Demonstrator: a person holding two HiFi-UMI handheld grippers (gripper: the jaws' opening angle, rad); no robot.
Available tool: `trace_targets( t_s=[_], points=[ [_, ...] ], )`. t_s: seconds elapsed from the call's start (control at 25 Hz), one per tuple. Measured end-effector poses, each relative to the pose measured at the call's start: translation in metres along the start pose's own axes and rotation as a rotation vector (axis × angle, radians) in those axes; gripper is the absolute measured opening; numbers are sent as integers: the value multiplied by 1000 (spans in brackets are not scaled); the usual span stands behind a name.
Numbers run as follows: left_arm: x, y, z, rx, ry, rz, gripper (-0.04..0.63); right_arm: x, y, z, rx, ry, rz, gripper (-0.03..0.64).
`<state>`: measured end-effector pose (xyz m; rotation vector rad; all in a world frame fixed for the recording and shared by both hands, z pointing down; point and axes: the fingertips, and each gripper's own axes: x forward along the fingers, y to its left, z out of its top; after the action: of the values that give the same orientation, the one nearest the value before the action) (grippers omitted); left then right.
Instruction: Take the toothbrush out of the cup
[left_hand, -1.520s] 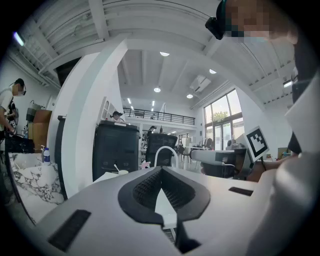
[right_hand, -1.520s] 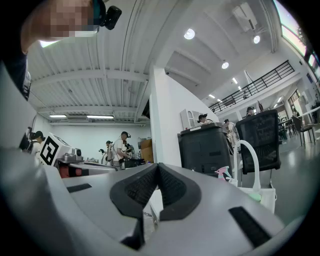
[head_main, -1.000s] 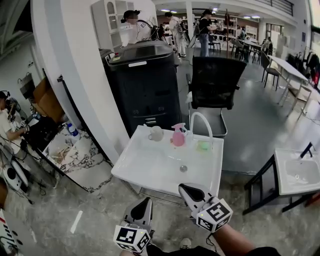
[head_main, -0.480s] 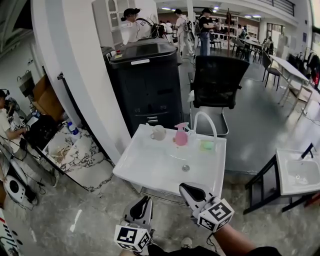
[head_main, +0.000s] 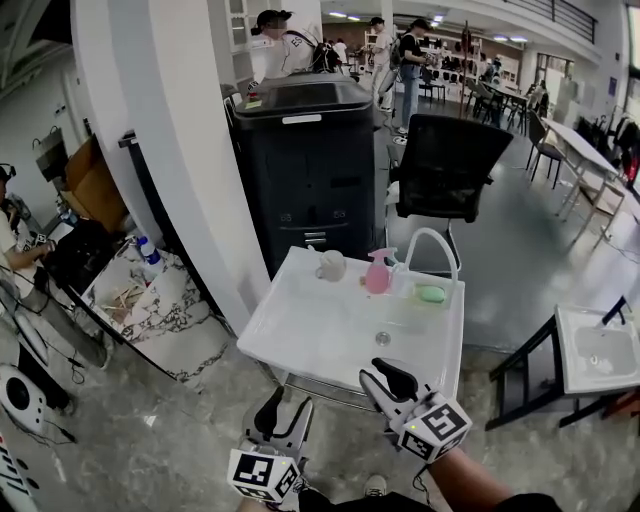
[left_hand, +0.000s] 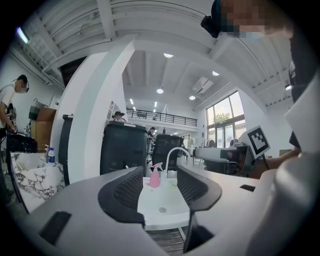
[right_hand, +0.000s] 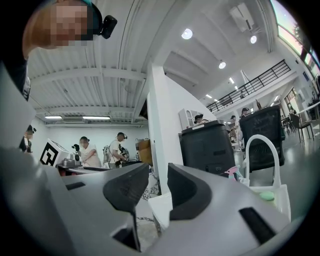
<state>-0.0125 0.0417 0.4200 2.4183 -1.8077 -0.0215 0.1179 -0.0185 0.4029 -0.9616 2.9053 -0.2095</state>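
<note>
Both grippers are empty. The left gripper (left_hand: 160, 187) has just been opening and its jaws stand wide apart, with nothing between the ribbed pads. Through the gap, well ahead, show only the sink (left_hand: 162, 205) and the pink bottle (left_hand: 155, 177). The right gripper (right_hand: 159, 187) has just been opening too. Its jaws are parted, a little less widely than the left's, and grip nothing; a near corner of the sink shows beyond them.

From the head view, the two grippers sit low, side by side and short of the sink's near edge, both pointing level toward it and touching nothing.

The cup (head_main: 331, 265) stands upright at the sink's back left corner, just left of the bottle and well apart from both grippers. The toothbrush is too small to make out at this range — whether it is in the cup cannot be told. A green soap (head_main: 431, 293) lies at the back right, under the white arched tap (head_main: 432, 242). Behind the sink stand a black cabinet (head_main: 305, 150) and a black chair (head_main: 450, 165).
</note>
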Motion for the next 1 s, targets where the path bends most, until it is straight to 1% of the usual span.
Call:
trace_targets(
  t_s=[0.16,0.48,0.76,1.0],
  points=[
    [-4,28,1,-9,-1,-18,233,25,12,-1,-18,8,-23,133],
    [-7,97,3,-24,-12,-56,238,84,37,-7,-29,16,-65,138],
    [-12,155,7,-33,-4,-77,241,134,55,-15,-33,12,-102,140],
    [-14,189,3,-30,7,-94,242,165,63,-18,-47,24,-117,144]
  ],
)
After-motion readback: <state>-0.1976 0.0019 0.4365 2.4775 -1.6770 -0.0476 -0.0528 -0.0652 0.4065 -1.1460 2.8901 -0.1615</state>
